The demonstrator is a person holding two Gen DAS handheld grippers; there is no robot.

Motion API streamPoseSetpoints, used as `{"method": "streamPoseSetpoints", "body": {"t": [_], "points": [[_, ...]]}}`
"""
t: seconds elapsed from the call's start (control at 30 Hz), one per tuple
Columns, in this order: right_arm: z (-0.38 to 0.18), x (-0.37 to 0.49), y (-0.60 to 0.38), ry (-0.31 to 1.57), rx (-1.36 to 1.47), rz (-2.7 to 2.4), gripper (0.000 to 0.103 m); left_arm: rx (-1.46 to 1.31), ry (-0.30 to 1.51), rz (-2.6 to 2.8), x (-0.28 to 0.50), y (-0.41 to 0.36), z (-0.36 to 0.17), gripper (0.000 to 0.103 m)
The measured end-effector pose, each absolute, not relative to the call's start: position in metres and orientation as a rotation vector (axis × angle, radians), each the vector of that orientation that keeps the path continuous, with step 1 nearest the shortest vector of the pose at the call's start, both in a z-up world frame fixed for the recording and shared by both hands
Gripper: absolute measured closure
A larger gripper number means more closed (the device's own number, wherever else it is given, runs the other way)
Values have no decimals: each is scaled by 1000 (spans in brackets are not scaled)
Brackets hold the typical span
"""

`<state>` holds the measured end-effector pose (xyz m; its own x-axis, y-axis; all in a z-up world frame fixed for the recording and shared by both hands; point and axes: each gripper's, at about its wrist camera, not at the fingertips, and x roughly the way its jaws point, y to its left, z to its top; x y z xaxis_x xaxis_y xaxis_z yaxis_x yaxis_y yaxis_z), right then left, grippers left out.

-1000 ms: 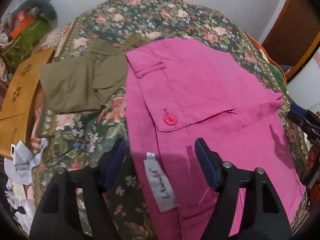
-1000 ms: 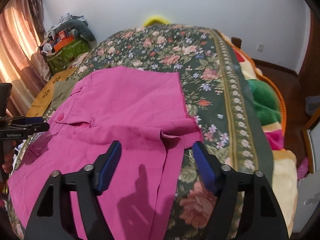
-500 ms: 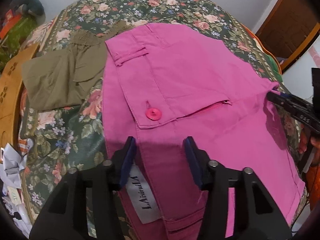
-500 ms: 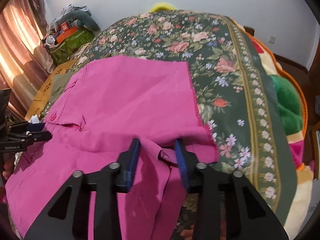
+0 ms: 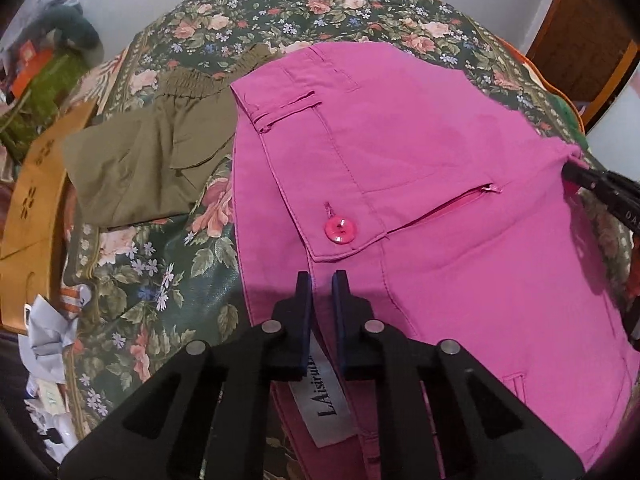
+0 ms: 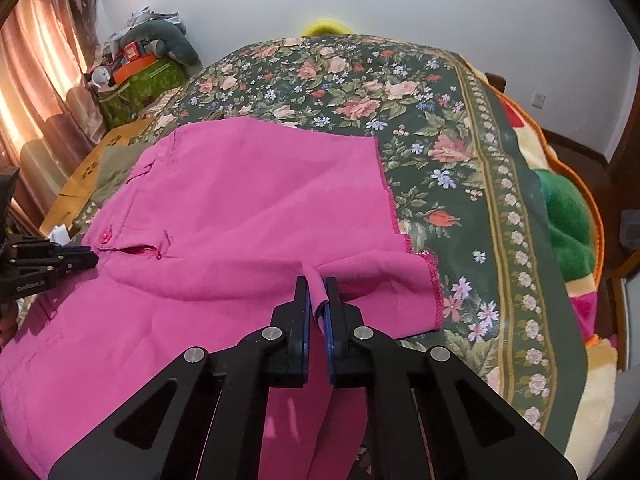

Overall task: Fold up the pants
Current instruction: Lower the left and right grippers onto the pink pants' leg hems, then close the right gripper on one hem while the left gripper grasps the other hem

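- At the far left of the left wrist view, a tan cardboard box (image 5: pixel 28 208) and crumpled paper (image 5: pixel 48 332) sit off the bed edge; neither matters to the fold.
- Upper left of centre in that view, olive-green shorts (image 5: pixel 148 160) lie already folded on the floral bedspread (image 5: pixel 160 280), just beside the pink pants (image 5: pixel 420 184) and partly tucked under their waistband edge.
- The pink pants fill the centre and right of the frame, spread fairly flat with the back pocket button (image 5: pixel 340 231) and zip facing up.
- At bottom centre the left gripper (image 5: pixel 321 280) is closing on the waistband near the white label (image 5: pixel 320 400); pink cloth sits between the blue pads, which look nearly together and pressing on it.
- In the right wrist view the pants spread from the left edge to the centre, their hemmed leg end (image 6: pixel 434 280) lying on the bedspread at centre right.
- At bottom centre of that view, the right gripper (image 6: pixel 316 284) is pinched tight on a raised ridge of pink cloth at the crotch or inner leg edge.
- As I read it, the task is at its start: both ends are gripped, but no fold shows yet. Lifting, carrying one half over the other and smoothing all remain.
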<state>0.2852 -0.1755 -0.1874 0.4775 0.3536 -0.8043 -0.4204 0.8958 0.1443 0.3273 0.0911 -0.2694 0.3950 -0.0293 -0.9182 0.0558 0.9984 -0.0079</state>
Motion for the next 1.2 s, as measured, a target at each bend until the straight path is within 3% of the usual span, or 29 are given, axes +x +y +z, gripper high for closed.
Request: {"method": "streamPoseSetpoints", "body": {"t": [0.5,0.8,0.9,0.97,1.0,1.07,1.1,1.17,1.2], "points": [[-197,304,-209,1017,-46,295,101,53,1167,-49,329,88,-274,90],[-161,284,-237,937,-32,301,100,17,1159,-82,329,94,-253,90],[-153,283,-238,923,-14,316,88,-13,1134,-88,333,100,-239,89],[-151,284,-236,911,-4,320,64,-25,1124,-84,338,102,-233,88],[-151,285,-235,904,-3,317,58,-30,1123,-79,341,104,-232,87],[-152,288,-232,895,-5,296,33,-52,1135,-76,350,107,-233,81],[-153,289,-231,888,-3,287,30,-75,1154,-82,356,109,-238,79],[-156,291,-229,889,2,293,29,-119,1204,-94,365,111,-248,61],[-158,293,-227,899,-1,297,29,-141,1219,-98,368,112,-253,60]]}}
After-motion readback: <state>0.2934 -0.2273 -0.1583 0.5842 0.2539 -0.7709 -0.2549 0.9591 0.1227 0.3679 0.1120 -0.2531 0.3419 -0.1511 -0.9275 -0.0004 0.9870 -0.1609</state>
